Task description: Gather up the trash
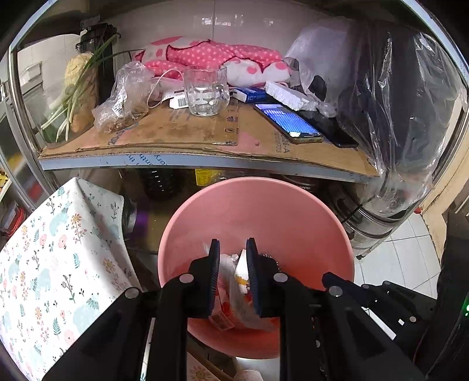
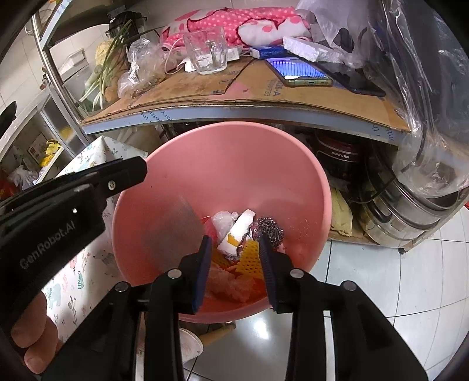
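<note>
Taking the pink basin [image 2: 176, 181] as our landmark, we hold the left gripper [image 1: 232, 275] over its near-left side, jaws parted a little, a clear wrapper [image 1: 231, 293] hanging loose between them. Our right gripper [image 2: 234, 258], open and empty, hovers over the trash pile [image 2: 240, 231] at its bottom. Only the right view shows the steel scourer [image 2: 269, 228] whole.

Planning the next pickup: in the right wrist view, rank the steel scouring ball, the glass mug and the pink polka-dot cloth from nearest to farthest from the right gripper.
1. Steel scouring ball, in the pink basin, beside the right gripper's right fingertip.
2. Glass mug, on the cardboard-covered shelf above the basin.
3. Pink polka-dot cloth, behind the mug at the shelf's back.
</note>
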`<state>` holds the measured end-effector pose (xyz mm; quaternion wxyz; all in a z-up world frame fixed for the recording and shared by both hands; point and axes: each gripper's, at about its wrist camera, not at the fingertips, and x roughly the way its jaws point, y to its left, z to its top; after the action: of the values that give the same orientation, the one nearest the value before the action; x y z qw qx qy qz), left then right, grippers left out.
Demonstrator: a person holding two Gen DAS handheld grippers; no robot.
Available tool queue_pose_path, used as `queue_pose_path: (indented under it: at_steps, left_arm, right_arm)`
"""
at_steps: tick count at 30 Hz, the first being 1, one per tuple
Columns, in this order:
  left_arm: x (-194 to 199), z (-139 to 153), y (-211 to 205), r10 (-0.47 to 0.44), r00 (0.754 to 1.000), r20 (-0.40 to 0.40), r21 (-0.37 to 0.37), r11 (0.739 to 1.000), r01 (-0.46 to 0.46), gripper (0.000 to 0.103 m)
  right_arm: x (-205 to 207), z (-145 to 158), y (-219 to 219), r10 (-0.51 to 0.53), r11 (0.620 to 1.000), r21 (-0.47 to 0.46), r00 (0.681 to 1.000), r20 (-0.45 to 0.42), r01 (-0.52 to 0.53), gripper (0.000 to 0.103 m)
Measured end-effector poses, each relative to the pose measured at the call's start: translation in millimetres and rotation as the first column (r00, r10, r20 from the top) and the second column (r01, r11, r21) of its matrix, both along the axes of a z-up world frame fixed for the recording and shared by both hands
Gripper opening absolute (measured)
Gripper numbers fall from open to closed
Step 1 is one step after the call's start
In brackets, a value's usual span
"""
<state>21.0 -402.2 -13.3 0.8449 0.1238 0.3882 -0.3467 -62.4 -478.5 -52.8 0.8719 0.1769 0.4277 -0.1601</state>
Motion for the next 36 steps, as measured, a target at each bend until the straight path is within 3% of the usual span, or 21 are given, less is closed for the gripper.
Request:
queue_pose_path:
  at_steps: [36]
  left_arm:
    - [0.4,-4.0,1.8,-0.001,1.000,-0.012,0.000,1.000,0.001,0.019]
  right_arm:
    - [4.2,-4.9,7.4,0.011,1.000,-0.003,1.000,-0.011,-0.011,0.034]
